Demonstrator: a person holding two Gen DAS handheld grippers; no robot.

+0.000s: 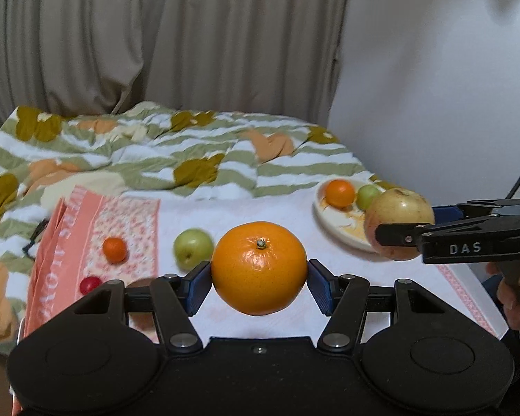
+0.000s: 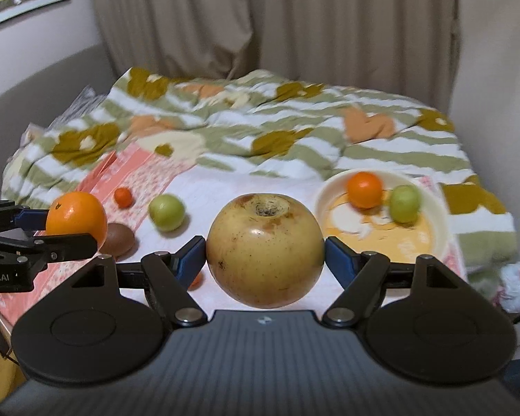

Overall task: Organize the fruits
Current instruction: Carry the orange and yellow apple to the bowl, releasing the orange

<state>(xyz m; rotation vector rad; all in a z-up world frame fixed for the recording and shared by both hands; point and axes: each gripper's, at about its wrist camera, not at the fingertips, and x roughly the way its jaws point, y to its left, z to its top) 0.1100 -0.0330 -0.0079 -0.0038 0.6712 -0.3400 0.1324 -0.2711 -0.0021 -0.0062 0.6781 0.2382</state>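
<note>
Two-handed fruit sorting, mid-task. The left gripper (image 1: pixel 259 274) has its jaws clamped on a large orange (image 1: pixel 259 267), held clear of the white cloth (image 1: pixel 246 215); the right gripper (image 2: pixel 265 254) has its jaws clamped on a yellowish apple (image 2: pixel 264 249), likewise aloft. In the bowl (image 2: pixel 430 204), at 2 o'clock in the right wrist view, a small orange (image 2: pixel 364 189) and a green fruit (image 2: pixel 404 203) already lie. Left on the cloth, toward 10 o'clock: a second green fruit (image 2: pixel 166 212), a small mandarin (image 2: pixel 123 197), a brown kiwi-like fruit (image 2: pixel 118 238) and a red one (image 1: pixel 89 284). A rumpled flowered blanket (image 2: pixel 260 131) borders the bowl; nothing blocks the way to it
</note>
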